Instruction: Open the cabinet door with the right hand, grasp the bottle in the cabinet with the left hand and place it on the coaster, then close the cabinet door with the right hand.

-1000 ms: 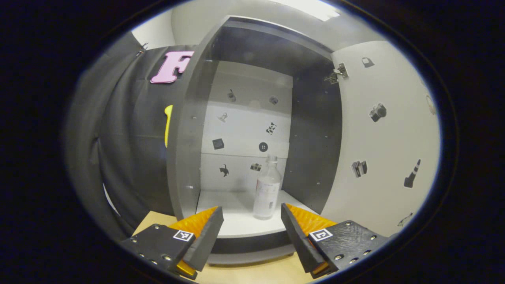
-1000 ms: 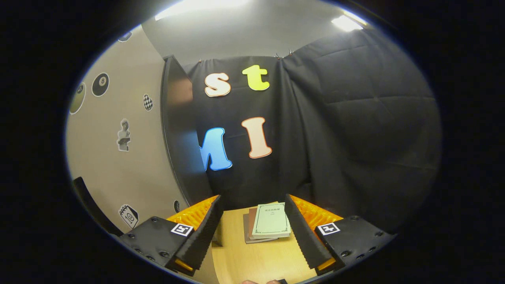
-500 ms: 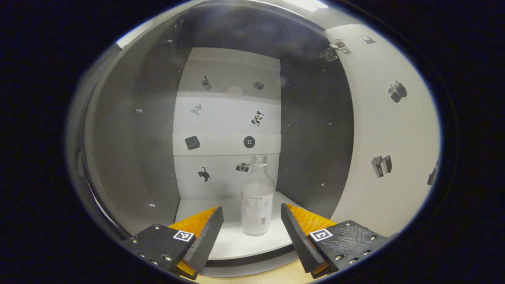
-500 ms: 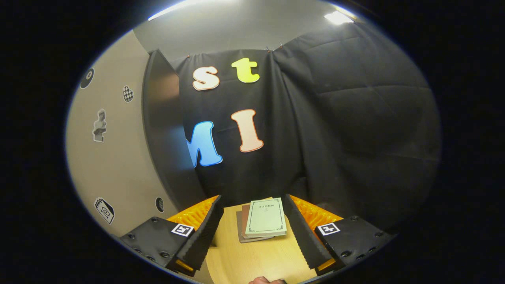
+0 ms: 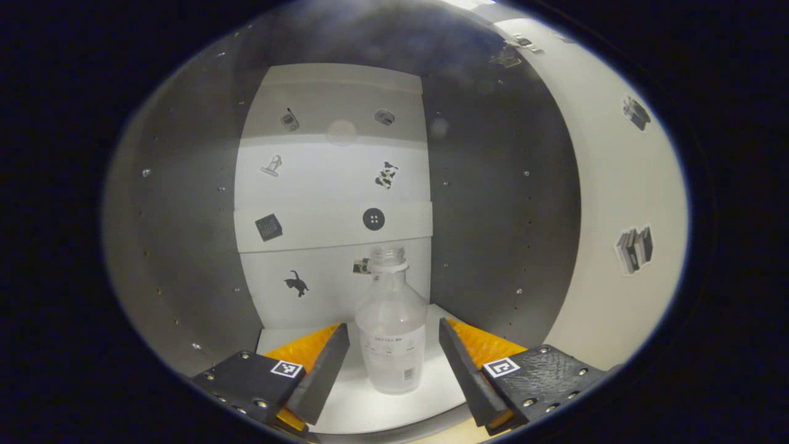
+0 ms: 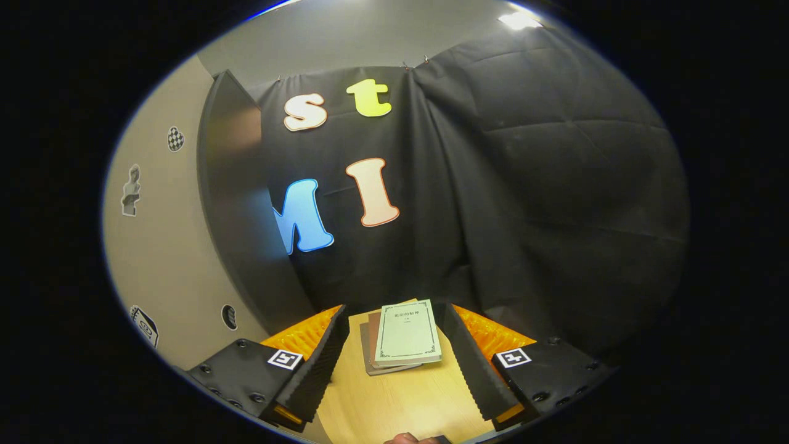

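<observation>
In the left gripper view a clear, capless bottle (image 5: 392, 336) with a white label stands upright on the white floor of the open cabinet (image 5: 499, 203). My left gripper (image 5: 393, 353) is open, one finger on each side of the bottle's lower body, with a small gap on both sides. The cabinet door (image 5: 622, 216) is swung open at the right, pale with stickers. In the right gripper view my right gripper (image 6: 390, 344) is open and holds nothing, hanging over the wooden table (image 6: 400, 407). The door (image 6: 160, 246) stands close on its left.
A small stack of books (image 6: 404, 336) lies on the table just beyond the right gripper's fingertips. The black cloth wall hangs behind them. Dark side walls of the cabinet close in on both sides of the left gripper. A bit of a hand (image 6: 407, 438) shows at the bottom edge.
The left gripper has moved forward into the cabinet, and the bottle now stands between its fingers. The right gripper has drifted a little away from the door, staying open.
</observation>
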The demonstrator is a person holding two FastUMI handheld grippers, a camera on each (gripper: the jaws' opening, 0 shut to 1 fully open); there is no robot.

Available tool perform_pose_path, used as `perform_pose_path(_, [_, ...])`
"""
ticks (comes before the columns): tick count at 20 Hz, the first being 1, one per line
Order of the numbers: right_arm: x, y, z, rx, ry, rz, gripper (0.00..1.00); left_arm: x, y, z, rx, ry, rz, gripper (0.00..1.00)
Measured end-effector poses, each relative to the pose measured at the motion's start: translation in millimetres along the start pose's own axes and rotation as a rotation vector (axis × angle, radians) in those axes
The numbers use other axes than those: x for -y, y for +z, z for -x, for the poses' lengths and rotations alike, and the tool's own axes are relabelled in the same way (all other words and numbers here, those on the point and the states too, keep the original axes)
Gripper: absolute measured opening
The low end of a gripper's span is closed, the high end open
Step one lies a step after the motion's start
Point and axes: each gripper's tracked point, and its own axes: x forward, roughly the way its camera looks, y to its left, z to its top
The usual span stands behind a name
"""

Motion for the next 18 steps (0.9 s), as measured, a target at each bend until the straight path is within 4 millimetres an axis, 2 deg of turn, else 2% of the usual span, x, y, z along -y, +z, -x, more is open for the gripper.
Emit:
perform_pose_path(6, [1.6, -7.9, -5.2, -0.026, -0.005, -0.005, 0.98, 0.8, -2.8, -17.1, 0.013, -0.017, 0.042, 0.89])
perform_pose_path(11, [3.1, -10.3, -8.2, -0.032, -0.011, -0.017, 0.98, -1.0, -3.9, -20.6, 0.009, -0.009, 0.035, 0.9])
perform_pose_path(13, [2.3, -11.9, -9.1, -0.037, -0.009, -0.022, 0.98, -1.9, -4.4, -22.1, 0.011, -0.008, 0.037, 0.73])
perform_pose_path(18, [2.0, -15.8, -9.8, -0.043, -0.01, -0.024, 0.98, -0.2, -4.1, -16.6, 0.007, -0.014, 0.04, 0.74])
